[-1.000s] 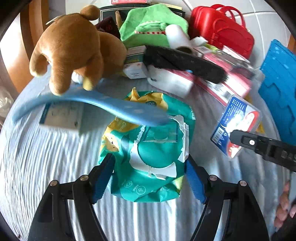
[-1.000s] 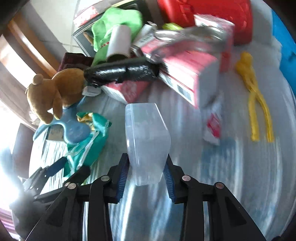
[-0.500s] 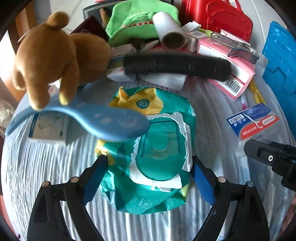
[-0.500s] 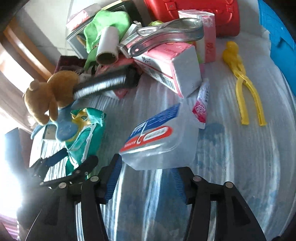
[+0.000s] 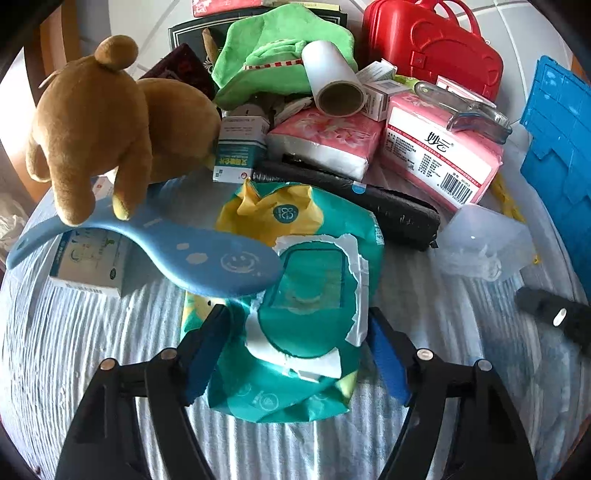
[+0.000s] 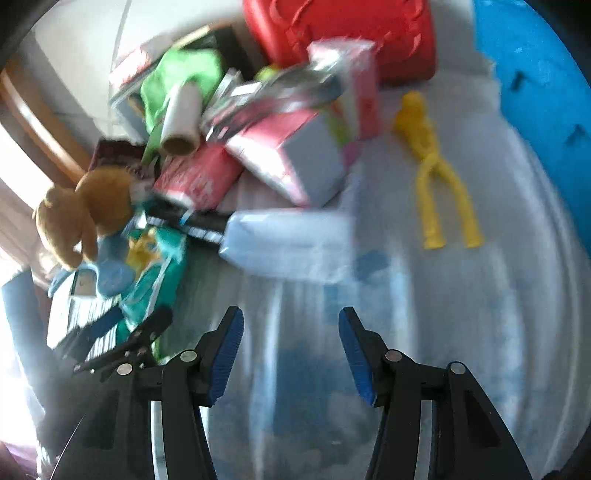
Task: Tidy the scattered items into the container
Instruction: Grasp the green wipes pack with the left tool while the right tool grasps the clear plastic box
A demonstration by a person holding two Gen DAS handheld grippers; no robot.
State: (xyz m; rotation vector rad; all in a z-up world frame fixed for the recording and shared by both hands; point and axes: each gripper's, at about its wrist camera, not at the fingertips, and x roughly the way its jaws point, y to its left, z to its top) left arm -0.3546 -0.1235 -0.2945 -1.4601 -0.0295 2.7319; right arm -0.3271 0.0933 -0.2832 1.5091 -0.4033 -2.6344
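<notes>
Left gripper (image 5: pixel 295 354) clamps wipes pack (image 5: pixel 303 295) (crumpled).

- A home, likely a living space.
- A cloth-covered bench (image 5: pixel 92 350) heaped with household clutter: teddy bear (image 5: pixel 99 122), pink tissue packs (image 5: pixel 439 155), wet wipes (image 5: pixel 314 295).
- Pale tiled floor (image 5: pixel 147 22) behind, wooden furniture (image 5: pixel 55 40) alongside.

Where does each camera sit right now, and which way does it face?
Left wrist: on the left gripper, looking down over the green wipes pack its fingers straddle; own fingers show.
Right wrist: on the right gripper, looking down at the cloth; empty fingers show.
Shared: teddy bear, wipes pack, red case.
</notes>
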